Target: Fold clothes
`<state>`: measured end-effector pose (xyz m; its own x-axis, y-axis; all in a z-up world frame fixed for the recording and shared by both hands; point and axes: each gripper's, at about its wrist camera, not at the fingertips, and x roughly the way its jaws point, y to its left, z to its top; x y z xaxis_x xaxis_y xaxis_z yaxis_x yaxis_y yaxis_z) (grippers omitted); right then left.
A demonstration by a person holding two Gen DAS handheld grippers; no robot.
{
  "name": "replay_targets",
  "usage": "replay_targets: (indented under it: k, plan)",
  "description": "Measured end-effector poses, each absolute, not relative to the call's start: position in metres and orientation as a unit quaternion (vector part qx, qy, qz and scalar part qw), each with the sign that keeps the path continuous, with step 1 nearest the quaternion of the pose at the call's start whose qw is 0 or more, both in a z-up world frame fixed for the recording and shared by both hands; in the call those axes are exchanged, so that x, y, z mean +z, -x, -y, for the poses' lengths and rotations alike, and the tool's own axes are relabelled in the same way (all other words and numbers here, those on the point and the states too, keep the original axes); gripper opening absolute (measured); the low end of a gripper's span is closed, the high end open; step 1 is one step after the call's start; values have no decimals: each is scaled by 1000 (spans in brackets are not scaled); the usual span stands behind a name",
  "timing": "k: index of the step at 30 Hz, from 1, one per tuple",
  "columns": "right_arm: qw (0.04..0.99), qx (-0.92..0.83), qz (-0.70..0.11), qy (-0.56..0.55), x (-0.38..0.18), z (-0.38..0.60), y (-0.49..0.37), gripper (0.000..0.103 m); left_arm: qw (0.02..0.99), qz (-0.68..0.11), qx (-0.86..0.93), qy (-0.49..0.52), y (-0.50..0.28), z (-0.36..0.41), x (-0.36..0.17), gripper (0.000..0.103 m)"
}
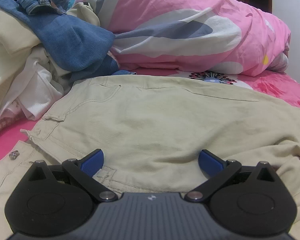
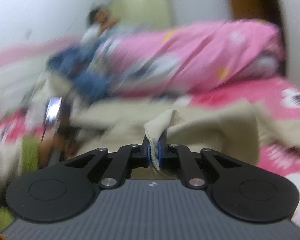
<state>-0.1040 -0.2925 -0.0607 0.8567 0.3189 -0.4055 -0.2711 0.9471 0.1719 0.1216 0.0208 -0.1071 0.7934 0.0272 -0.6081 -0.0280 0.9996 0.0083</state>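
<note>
Beige trousers (image 1: 150,120) lie spread on the pink bed sheet, waistband and metal button (image 1: 14,155) at the lower left of the left wrist view. My left gripper (image 1: 151,163) hovers low over the trousers near the waist, its blue pads wide apart with only flat cloth beneath them. In the blurred right wrist view my right gripper (image 2: 154,152) is shut on a hemmed edge of the beige trousers (image 2: 160,124), and the cloth (image 2: 220,128) rises from the bed in a lifted fold behind it.
A heap of clothes (image 1: 50,40), blue denim and cream and white pieces, sits at the left. A rolled pink patterned duvet (image 1: 190,30) lies across the back of the bed. Pink sheet (image 1: 280,88) shows at the right. A person (image 2: 102,20) lies blurred at the far end.
</note>
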Motion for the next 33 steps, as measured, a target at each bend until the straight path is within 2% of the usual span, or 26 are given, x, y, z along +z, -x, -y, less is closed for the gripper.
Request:
replay_targets:
  k: [5, 6, 7, 8, 9, 10, 12, 16, 20, 23, 26, 29, 30, 33]
  plan:
    - [929, 153, -336, 31, -107, 254, 83, 10, 947, -320, 15, 2, -121, -21, -107, 102]
    - [930, 157, -328, 45, -102, 250, 89, 17, 947, -320, 15, 2, -121, -22, -107, 102]
    - [932, 162, -317, 59, -96, 246, 96, 33, 947, -321, 15, 1, -122, -22, -107, 102]
    - [934, 167, -307, 73, -90, 243, 103, 42, 947, -321, 15, 1, -122, -21, -107, 103]
    - [939, 176, -288, 69, -80, 246, 109, 58, 947, -321, 15, 1, -122, -21, -107, 103]
    - [943, 186, -268, 63, -70, 251, 114, 66, 947, -321, 15, 1, -122, -21, -107, 103]
    - [951, 204, -229, 52, -51, 259, 126, 70, 947, -321, 15, 1, -122, -21, -107, 103]
    - [963, 202, -172, -47, -24, 318, 121, 80, 947, -320, 16, 0, -121, -21, -107, 103]
    - [976, 32, -144, -160, -30, 418, 102, 81, 947, -320, 17, 0, -121, -20, -108, 103]
    - [957, -113, -167, -209, -50, 492, 74, 81, 948, -319, 17, 0, -121, -20, -108, 103]
    - [937, -180, -216, -208, -69, 548, 32, 75, 948, -318, 16, 0, -121, -20, -108, 103]
    - [921, -198, -262, -208, -87, 582, -9, 60, 948, -318, 17, -1, -121, -20, -108, 103]
    - [916, -202, -276, -211, -93, 591, -22, 52, 948, -318, 17, -2, -121, -20, -108, 103]
    - [902, -211, -308, -218, -113, 608, -46, 41, 948, -318, 17, -2, -121, -21, -108, 103]
